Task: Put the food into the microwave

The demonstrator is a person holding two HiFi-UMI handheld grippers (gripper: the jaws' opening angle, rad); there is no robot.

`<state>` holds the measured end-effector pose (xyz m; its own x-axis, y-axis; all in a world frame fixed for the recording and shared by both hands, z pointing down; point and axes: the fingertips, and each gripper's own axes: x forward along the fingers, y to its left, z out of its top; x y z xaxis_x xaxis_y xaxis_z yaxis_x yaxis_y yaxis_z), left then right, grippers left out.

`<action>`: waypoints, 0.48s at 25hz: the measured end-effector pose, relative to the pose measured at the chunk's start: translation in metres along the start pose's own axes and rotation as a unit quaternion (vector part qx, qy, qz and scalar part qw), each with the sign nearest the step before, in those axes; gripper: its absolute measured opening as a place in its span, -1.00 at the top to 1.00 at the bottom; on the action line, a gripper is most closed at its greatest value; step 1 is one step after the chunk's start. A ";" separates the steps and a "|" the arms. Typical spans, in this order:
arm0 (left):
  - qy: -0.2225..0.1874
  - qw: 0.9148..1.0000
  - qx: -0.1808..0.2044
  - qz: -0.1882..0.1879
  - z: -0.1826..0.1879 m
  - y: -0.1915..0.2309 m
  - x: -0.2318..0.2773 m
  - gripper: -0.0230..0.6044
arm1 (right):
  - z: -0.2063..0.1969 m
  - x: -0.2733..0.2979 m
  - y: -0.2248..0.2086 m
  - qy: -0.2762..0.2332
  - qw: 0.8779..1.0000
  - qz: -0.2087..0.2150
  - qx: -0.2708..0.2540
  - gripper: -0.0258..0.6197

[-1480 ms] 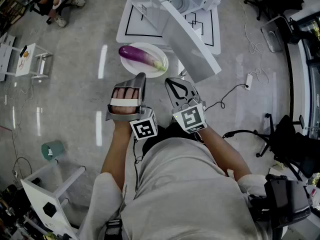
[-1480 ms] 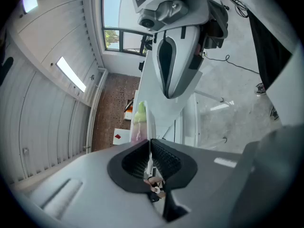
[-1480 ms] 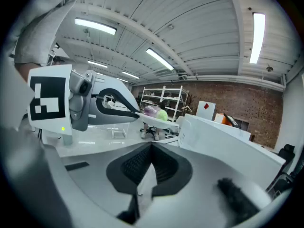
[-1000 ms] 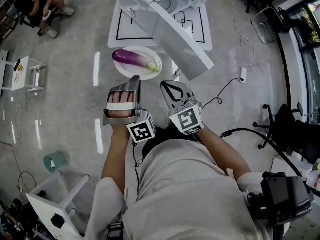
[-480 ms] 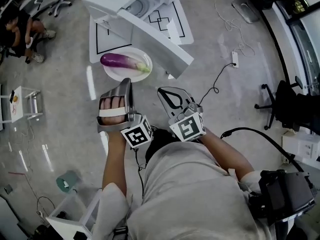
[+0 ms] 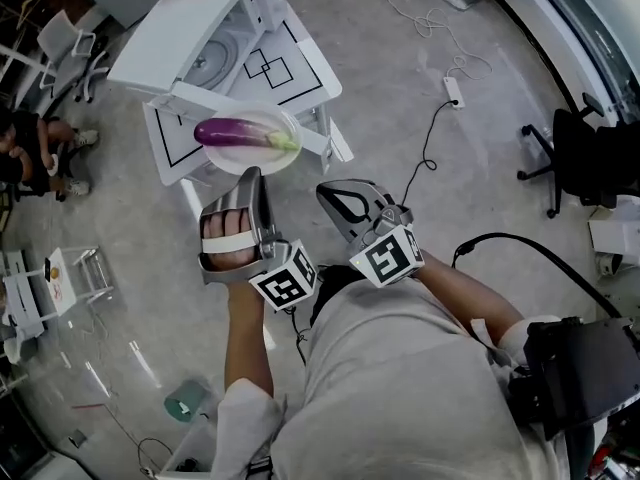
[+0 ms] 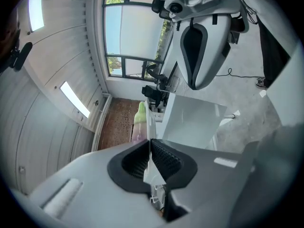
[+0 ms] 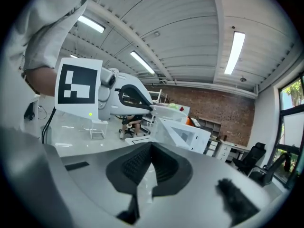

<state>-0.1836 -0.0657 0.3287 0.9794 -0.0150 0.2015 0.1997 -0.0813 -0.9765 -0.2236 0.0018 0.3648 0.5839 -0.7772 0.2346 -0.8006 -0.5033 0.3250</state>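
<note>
Eggplant [image 6: 235, 132] lies on a white plate [image 6: 275, 158], straight ahead of the left gripper [image 6: 255, 176]. Its long side runs across, from left to right, with the green end toward the right gripper [image 6: 330, 196]. The left gripper is pinching the near rim of the plate. The right gripper is pressed together on nothing and sits just beside it. Past the plate stands the microwave [image 6: 200, 28], with its door [image 6: 315, 140] hanging open. The plate seems to float over the door, though that is hard to tell from above. Under it all are a white table [image 6: 295, 73] and a shiny grey floor [image 6: 450, 188] in a big room.
</note>
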 end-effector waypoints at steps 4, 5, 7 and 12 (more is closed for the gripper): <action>-0.031 1.000 -0.001 -0.001 0.044 0.009 0.019 0.84 | -0.010 -0.019 -0.033 0.000 0.999 -0.037 0.013 0.89; -0.041 0.999 0.002 -0.001 0.056 0.010 0.024 0.84 | -0.014 -0.023 -0.042 0.003 0.999 -0.045 0.016 0.89; -0.063 0.998 0.011 -0.001 0.081 0.012 0.033 0.84 | -0.023 -0.032 -0.059 0.007 0.998 -0.062 0.022 0.89; -0.111 0.993 0.029 -0.012 0.140 0.007 0.054 0.84 | -0.051 -0.058 -0.103 0.030 0.993 -0.107 0.033 0.89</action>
<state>-0.1250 0.0721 0.3225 0.9559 0.2068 0.2084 0.2174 -0.0219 -0.9758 -0.1677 0.1177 0.3641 0.7474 -0.6267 0.2206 -0.6628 -0.6805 0.3125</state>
